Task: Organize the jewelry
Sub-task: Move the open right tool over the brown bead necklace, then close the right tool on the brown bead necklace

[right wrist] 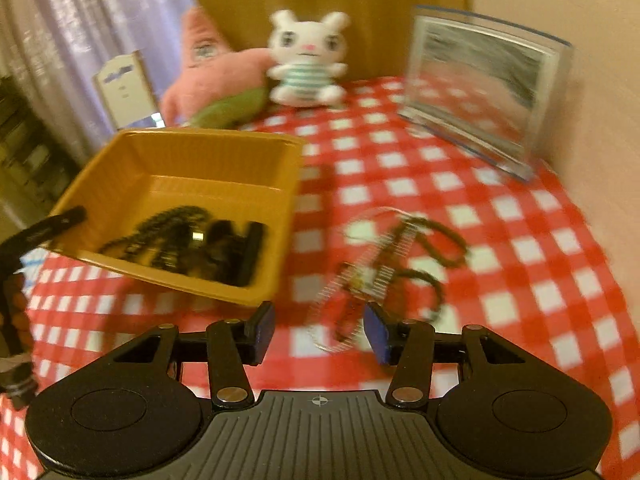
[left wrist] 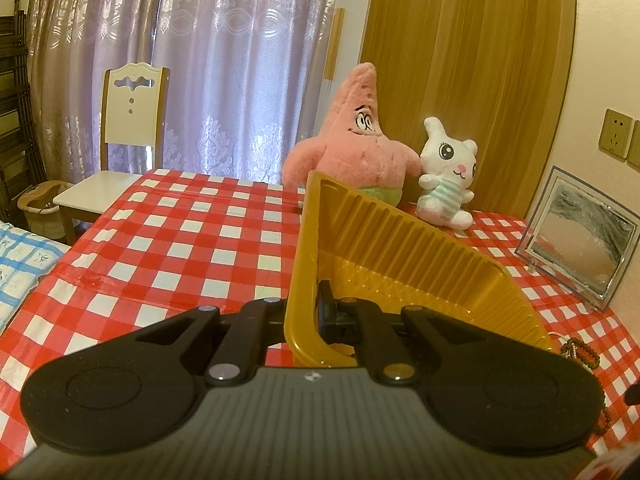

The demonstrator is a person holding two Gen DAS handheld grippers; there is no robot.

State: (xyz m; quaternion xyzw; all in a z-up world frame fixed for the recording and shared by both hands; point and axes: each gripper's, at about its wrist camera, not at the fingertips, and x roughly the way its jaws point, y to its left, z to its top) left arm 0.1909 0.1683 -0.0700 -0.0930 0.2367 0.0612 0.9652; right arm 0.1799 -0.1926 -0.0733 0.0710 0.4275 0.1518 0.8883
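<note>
The left gripper (left wrist: 310, 316) is clamped tight on the near wall of the yellow tray (left wrist: 400, 240), one finger outside the wall and one inside, and the tray tilts up off the checked tablecloth (left wrist: 180, 240). In the right wrist view the same tray (right wrist: 120, 184) sits left of centre with a dark beaded chain (right wrist: 160, 232) lying in a heap on its floor, next to the black finger of the left gripper that reaches into it.

The right gripper (right wrist: 318, 330) hangs above the cloth with its jaws about half apart and nothing between them. Just beyond its blue pads (right wrist: 378, 332) lies a tangle of jewelry (right wrist: 396, 264) on the cloth, right of the tray and apart from it: dark bead strands, a pale string of small beads and a thin clear ring. The view is blurred, so finer detail cannot be told. A bit of the same tangle shows at the right edge of the left wrist view (left wrist: 580, 354).

At the far end of the table a pink star plush (left wrist: 360, 136) leans beside a white rabbit plush (left wrist: 448, 172), touching it. A clear picture frame (left wrist: 580, 240) stands near the wall on the right. A white chair (left wrist: 128, 120) stands past the table's left corner, before lilac curtains (left wrist: 200, 60).
</note>
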